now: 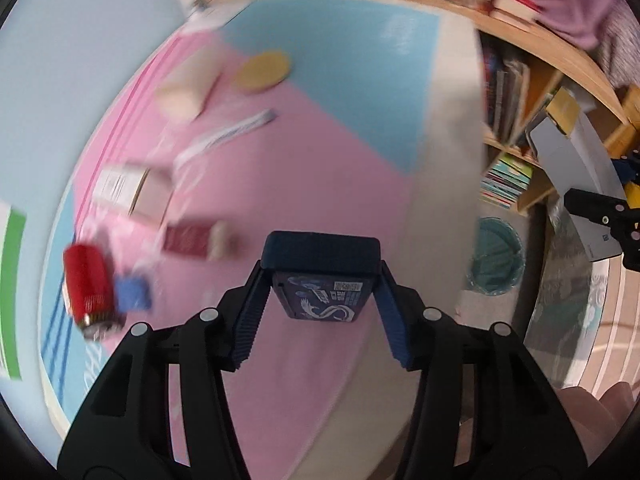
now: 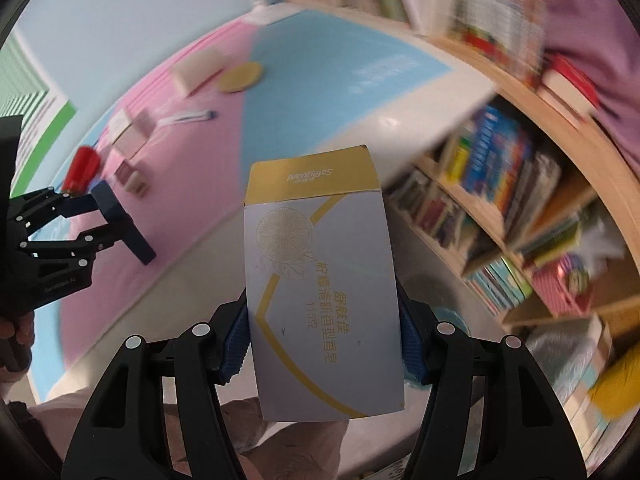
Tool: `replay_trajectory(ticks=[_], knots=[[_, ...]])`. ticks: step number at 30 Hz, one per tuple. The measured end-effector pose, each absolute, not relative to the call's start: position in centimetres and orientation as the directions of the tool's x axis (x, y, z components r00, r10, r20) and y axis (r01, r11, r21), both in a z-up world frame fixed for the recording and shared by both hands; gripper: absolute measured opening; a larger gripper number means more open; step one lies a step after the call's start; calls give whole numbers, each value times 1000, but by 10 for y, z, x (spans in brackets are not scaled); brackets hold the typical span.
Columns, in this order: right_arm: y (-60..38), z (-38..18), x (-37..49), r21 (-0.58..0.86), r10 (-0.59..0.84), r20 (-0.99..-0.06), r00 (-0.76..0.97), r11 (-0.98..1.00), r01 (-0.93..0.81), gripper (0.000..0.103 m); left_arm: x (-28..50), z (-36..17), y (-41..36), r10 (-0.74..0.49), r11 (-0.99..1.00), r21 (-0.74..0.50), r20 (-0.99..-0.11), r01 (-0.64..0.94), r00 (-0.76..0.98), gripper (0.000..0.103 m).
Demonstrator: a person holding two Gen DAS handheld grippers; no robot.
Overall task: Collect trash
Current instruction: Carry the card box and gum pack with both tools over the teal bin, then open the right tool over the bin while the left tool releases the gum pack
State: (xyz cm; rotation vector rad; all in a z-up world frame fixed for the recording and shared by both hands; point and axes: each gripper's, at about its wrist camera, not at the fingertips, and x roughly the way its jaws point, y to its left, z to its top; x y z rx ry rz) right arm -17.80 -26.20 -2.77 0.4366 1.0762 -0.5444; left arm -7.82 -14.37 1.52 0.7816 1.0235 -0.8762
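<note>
Now each claw holds a piece of trash above the pink and blue table.

Left claw is squeezed on a small dark blue box, held over the table's near edge. Right claw is squeezed on a white and gold soap box, which sticks up toward 12 o'clock. In the left view, a red can lies at 9 o'clock on the table, with a dark red box near it. A teal bin sits on the floor at 3 o'clock. Books fill the shelf at 2 o'clock in the right view.
</note>
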Motion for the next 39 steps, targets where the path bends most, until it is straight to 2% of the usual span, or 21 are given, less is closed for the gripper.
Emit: replay_trajectory(ticks=[15, 25, 32, 33, 35, 37, 39], knots=[[-338, -46, -352, 121, -231, -918, 324, 613, 781, 62, -233, 7, -290, -284, 157, 149, -940, 976, 190, 51], [-373, -78, -420, 175, -169, -938, 304, 527, 832, 62, -308, -32, -351, -220, -2, 112, -969, 994, 109, 50], [-386, -96, -443, 229, -122, -938, 324, 483, 845, 64, -341, -65, -373, -149, -87, 41, -989, 995, 28, 51], [-389, -98, -447, 243, -116, -935, 335, 478, 844, 65, -346, -70, -376, -137, -102, 40, -990, 994, 26, 53], [-393, -98, -452, 256, -113, -932, 345, 469, 845, 77, -355, -76, -380, -138, -125, 70, -989, 990, 52, 83], [-396, -93, -458, 254, -135, -926, 352, 464, 849, 80, -365, -77, -384, -166, -162, 113, -982, 980, 86, 89], [-400, -92, -463, 249, -144, -927, 347, 456, 854, 81, -367, -79, -389, -156, -167, 95, -985, 981, 69, 89]])
